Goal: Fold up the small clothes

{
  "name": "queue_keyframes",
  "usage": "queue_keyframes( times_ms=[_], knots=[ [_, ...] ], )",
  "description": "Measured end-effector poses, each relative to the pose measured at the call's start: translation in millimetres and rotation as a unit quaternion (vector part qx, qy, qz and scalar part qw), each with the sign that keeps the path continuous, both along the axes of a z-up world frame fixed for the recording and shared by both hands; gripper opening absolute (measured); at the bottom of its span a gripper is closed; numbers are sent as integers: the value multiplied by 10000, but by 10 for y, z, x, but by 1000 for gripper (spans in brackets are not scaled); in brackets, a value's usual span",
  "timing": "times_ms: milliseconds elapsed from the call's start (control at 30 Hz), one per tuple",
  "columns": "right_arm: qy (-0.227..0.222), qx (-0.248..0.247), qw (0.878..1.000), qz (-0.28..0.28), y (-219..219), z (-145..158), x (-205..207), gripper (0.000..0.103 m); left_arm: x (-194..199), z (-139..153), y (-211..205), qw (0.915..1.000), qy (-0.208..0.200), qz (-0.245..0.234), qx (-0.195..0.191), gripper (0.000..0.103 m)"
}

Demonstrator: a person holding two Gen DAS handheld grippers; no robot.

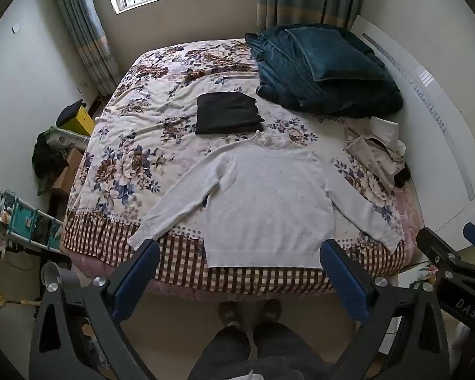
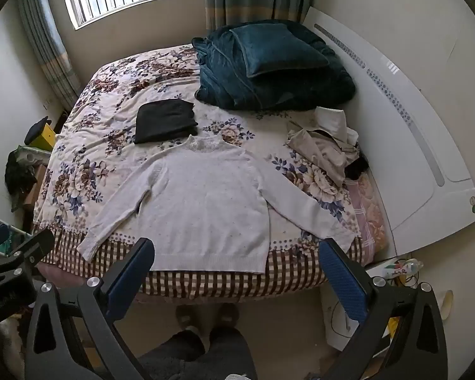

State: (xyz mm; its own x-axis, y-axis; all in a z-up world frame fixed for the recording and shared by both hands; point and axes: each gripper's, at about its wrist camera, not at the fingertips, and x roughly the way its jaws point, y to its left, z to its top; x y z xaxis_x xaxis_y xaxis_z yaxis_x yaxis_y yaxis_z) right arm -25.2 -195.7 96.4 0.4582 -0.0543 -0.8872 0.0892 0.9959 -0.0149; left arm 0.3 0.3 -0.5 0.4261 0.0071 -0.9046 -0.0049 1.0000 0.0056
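Sweater (image 1: 269,199) folding had not yet begun: the white garment lay flat and face up on the bed (image 1: 180,272), both sleeves spread outward, its hem at the near edge of the bed and its collar pointing toward the window. Just beyond the sweater's collar sat a folded black garment (image 1: 226,112), which I judged to be a piece already done. To the right of the sweater, near the headboard, lay a crumpled beige garment (image 1: 375,150), probably waiting its turn. Farther beyond the sweater was a heap of dark teal bedding (image 1: 326,72).

Next, by my reading, each claw would need to come down to the sweater and take a sleeve or a side edge, so that the sleeves could be laid inward across the body before the hem was brought up toward the collar.

Left claw (image 1: 240,269) hung above the sweater's hem with its blue pads spread wide apart, holding nothing and touching nothing. Right claw (image 2: 237,267) hung likewise over the sweater's hem, pads spread just as wide, empty and clear of the cloth. The person's legs showed below the sweater, at the foot of the bed.
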Motion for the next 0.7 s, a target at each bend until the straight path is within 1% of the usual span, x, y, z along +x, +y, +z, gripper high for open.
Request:
queue_keyframes(
  times_ms=[67,233,267,333,467,700],
  knots=[
    [6,-23,10000,-5,2,2,3,103,0,-1,-9,10000,-18,0,73,103],
    [55,-4,10000,3,5,-11,11,103,13,-25,8,9999,-15,69,96,103],
    [62,3,10000,2,4,-11,13,103,-22,42,-5,9999,-38,24,107,103],
    [57,28,10000,1,37,53,60,103,-31,54,-9,9999,-43,41,107,103],
    [53,7,10000,12,45,32,50,103,-2,14,-24,10000,0,-2,95,103],
    [52,-4,10000,30,93,28,21,103,-26,15,33,10000,-63,-9,44,103]
  ],
)
